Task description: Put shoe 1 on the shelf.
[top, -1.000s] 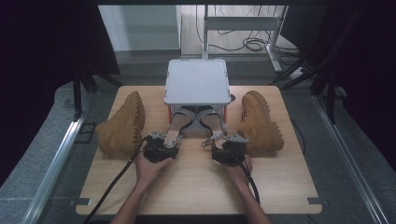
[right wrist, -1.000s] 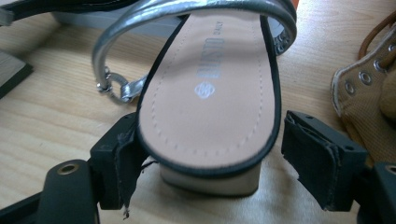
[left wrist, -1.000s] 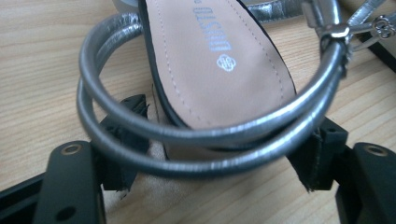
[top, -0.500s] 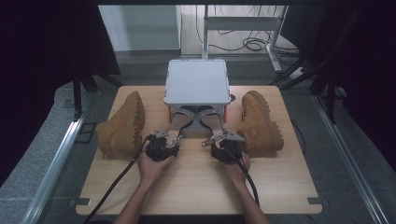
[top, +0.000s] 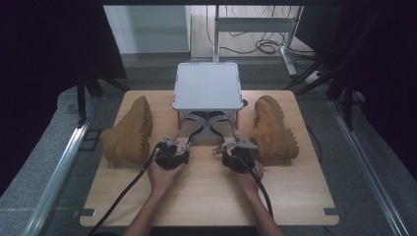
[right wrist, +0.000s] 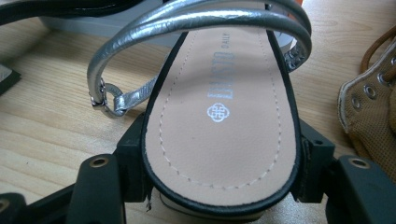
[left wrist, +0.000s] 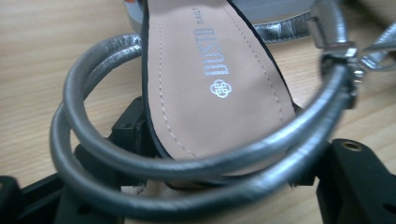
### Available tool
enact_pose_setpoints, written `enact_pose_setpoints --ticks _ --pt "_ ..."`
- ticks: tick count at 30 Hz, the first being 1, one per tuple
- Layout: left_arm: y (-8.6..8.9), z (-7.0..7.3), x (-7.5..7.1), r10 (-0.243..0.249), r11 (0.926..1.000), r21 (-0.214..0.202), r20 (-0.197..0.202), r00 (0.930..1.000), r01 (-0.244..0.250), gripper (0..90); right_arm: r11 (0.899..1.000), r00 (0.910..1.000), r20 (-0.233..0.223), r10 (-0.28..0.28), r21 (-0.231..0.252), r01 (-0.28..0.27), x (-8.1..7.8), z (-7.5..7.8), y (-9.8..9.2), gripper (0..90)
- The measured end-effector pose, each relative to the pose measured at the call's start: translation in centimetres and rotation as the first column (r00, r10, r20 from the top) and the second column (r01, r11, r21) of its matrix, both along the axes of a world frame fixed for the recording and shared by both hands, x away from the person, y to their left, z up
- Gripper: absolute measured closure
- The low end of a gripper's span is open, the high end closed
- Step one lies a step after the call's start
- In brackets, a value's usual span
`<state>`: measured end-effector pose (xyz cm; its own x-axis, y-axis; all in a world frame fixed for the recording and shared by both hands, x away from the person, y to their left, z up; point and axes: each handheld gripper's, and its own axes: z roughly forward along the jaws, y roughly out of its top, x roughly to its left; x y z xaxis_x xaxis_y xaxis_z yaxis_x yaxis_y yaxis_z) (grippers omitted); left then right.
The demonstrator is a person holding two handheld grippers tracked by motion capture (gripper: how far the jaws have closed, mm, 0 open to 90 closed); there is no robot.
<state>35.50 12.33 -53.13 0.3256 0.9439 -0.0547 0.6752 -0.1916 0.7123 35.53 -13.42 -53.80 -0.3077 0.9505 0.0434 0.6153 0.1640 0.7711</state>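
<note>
On the desk [top: 206, 196] two silver-strapped sandals lie side by side, toes tucked under a grey box [top: 207, 86] at the far middle, heels toward the person.

The left gripper [top: 173, 153] sits at the heel of the left sandal [top: 189, 129]. In the left gripper view its black jaws stand on either side of the tan insole [left wrist: 210, 84], right against the heel's edges, and the doubled silver ankle strap [left wrist: 140, 165] loops across in front of them. Its jaws have just been closing with the heel between them, and they appear to grip it.

The right gripper [top: 239, 153] sits at the heel of the right sandal [top: 222, 129]. In the right gripper view the jaws press on both sides of the black-edged heel [right wrist: 219, 140]; the strap [right wrist: 196, 18] arches over the insole, its buckle [right wrist: 105, 100] hanging to the left. These jaws closed in a moment ago and now hold on the heel.

A tan boot [top: 129, 132] lies on its side just beside the left gripper. A second boot [top: 273, 129] stands next to the right gripper, its laced edge visible in the right gripper view [right wrist: 369, 107].
</note>
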Motion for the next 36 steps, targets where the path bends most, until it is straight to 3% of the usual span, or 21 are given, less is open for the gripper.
enact_pose_setpoints --ticks 14,20,26,28,31,36 --pt "-0.9 0.3 1.9 0.098 0.9950 -0.023 0.051 0.9938 -0.097 41.3 1.000 0.9999 0.002 -0.010 -0.006 0.010 -0.1 0.0 0.2 37.8" --pt "-1.2 0.5 3.5 0.128 0.9906 -0.054 0.043 0.9908 -0.126 41.4 1.000 1.0000 0.001 -0.010 -0.007 0.010 -0.1 0.0 0.1 37.9" --pt "-0.7 0.6 4.5 0.159 0.9804 -0.125 0.049 0.9860 -0.152 41.6 1.000 1.0000 0.004 -0.008 -0.014 0.008 -0.1 0.0 0.2 38.0" --pt "-0.9 0.5 4.7 0.165 0.9798 -0.123 0.054 0.9848 -0.158 41.6 1.000 0.9999 0.005 -0.011 -0.015 0.012 -0.1 0.0 0.3 38.0" --pt "-1.7 0.4 4.9 0.168 0.9830 -0.086 0.069 0.9833 -0.162 41.6 1.000 0.9999 0.007 -0.012 -0.023 0.013 -0.1 0.0 0.4 38.1" --pt "-2.3 0.4 5.0 0.191 0.9793 -0.086 0.089 0.9776 -0.183 41.7 1.000 0.9999 0.004 -0.013 -0.020 0.013 0.0 0.0 0.4 38.4"
